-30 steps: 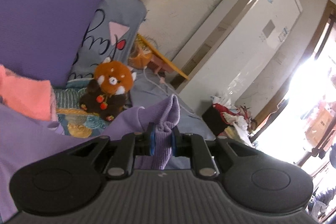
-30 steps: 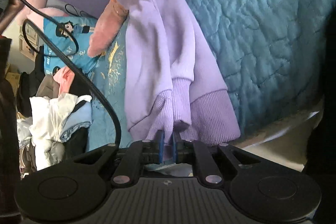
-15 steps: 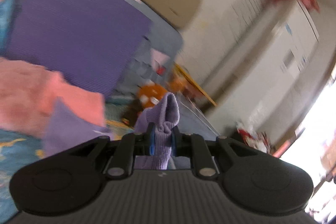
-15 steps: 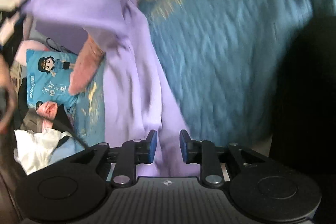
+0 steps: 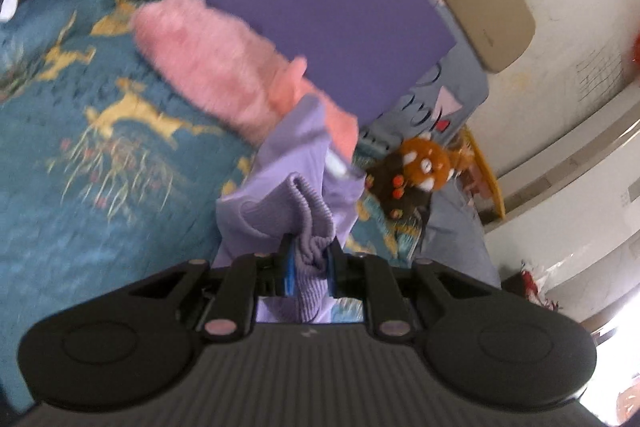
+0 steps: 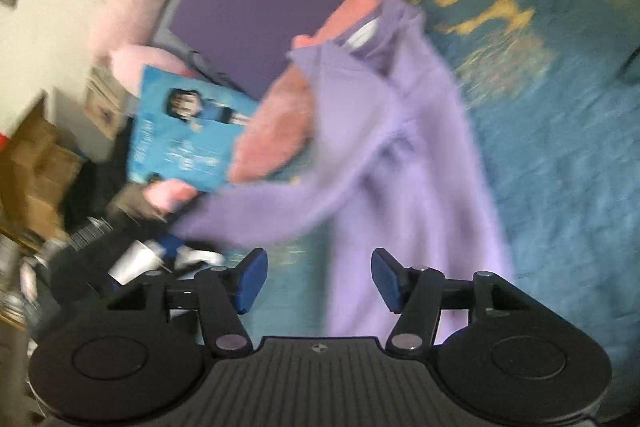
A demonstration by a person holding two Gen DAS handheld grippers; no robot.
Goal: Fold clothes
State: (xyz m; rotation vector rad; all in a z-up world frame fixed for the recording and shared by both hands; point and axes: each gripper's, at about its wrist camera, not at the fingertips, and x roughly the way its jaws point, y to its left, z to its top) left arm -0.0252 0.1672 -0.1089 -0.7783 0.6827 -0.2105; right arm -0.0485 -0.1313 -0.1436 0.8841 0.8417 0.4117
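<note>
A lilac sweatshirt lies lengthwise on the teal bedspread, one sleeve stretched out to the left. My left gripper is shut on the ribbed lilac cuff of that sleeve and holds it above the bed. The garment's body bunches just beyond it in the left wrist view. My right gripper is open and empty, just above the sweatshirt's lower part. Both views are motion-blurred.
A pink fuzzy garment lies by the sweatshirt's collar. A purple pillow, a blue cartoon cushion and a red panda toy sit at the bed's head. Clothes and boxes pile beside the bed. A white cabinet stands to the right.
My right gripper has let go of the sweatshirt hem and opened wide. My left gripper, still holding the cuff, has swung down toward the bed. The sweatshirt now lies flatter.
</note>
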